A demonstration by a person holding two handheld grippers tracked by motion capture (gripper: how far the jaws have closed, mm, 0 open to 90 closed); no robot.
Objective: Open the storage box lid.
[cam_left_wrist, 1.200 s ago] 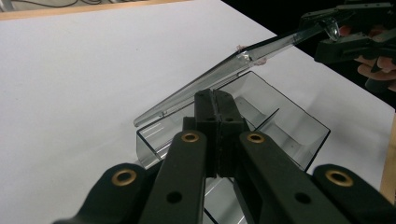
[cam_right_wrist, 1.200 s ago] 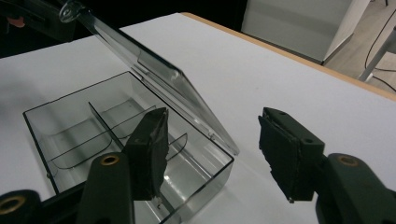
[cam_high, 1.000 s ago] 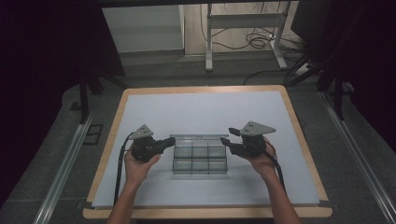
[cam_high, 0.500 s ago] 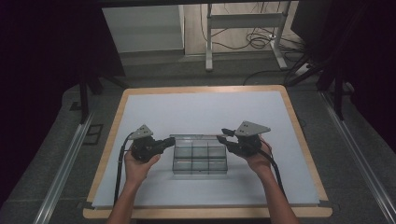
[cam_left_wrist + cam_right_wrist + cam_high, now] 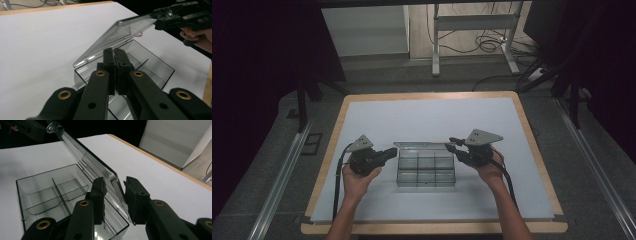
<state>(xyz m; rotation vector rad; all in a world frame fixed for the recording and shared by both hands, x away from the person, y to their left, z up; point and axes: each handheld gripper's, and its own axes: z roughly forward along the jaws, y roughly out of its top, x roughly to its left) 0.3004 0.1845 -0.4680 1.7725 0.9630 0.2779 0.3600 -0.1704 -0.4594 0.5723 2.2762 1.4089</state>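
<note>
The clear plastic compartment box [image 5: 426, 170] sits on the white table surface [image 5: 427, 120], slightly toward your side of centre, and its base is split by thin dividers into a grid of small cells. Its transparent lid [image 5: 113, 37] is raised, hinged along the far edge and tilted up over the base; in the right gripper view the lid [image 5: 87, 162] slants from upper left down toward the near corner of the box [image 5: 50, 192].

Your left gripper [image 5: 388, 152] is at the box's left end, its tip touching or just beside the box wall. In the left gripper view, the left gripper [image 5: 115, 53] has its jaws pressed together with no visible gap, above the near wall of the box [image 5: 140, 62]; I cannot tell whether anything thin is pinched between them.

Your right gripper [image 5: 453, 143] is at the box's far right corner, beside the lid's edge. In the right gripper view, the right gripper [image 5: 115, 185] has its jaws parted, and the lower edge of the lid runs through the gap between them; neither pad clearly presses on it.

Your left hand [image 5: 357, 177] and right hand [image 5: 489, 167] hold the grippers from the near side. The table has a wooden border [image 5: 532, 135], and grey floor [image 5: 267, 165] lies around it.
</note>
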